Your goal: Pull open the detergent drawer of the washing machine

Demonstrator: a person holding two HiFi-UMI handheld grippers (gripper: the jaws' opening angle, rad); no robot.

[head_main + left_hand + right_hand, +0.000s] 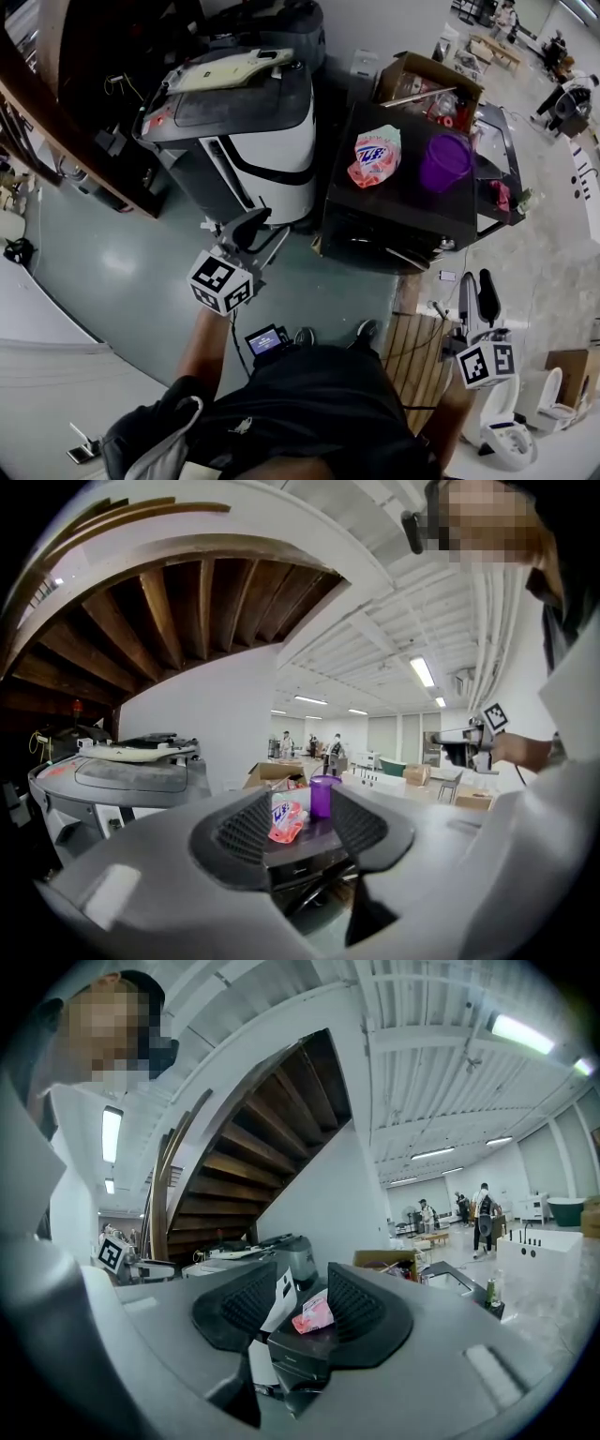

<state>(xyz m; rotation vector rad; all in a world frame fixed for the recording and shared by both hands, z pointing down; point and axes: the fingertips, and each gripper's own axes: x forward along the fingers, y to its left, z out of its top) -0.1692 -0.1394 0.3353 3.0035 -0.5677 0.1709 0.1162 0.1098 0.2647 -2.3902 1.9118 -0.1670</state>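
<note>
A black box-shaped machine stands ahead of me on the floor, with a pink pouch and a purple cup on its top. Left of it is a white and grey machine with a flat lid. I cannot make out a detergent drawer on either. My left gripper hangs in the air short of both machines, jaws close together and empty. In the left gripper view, my left gripper points at the black machine. My right gripper hovers lower right, empty, jaws equally close.
A wooden staircase curves along the left. An open cardboard box sits behind the black machine. A wooden pallet and a white toilet are by my right side. A small screen device lies at my feet. People stand far off.
</note>
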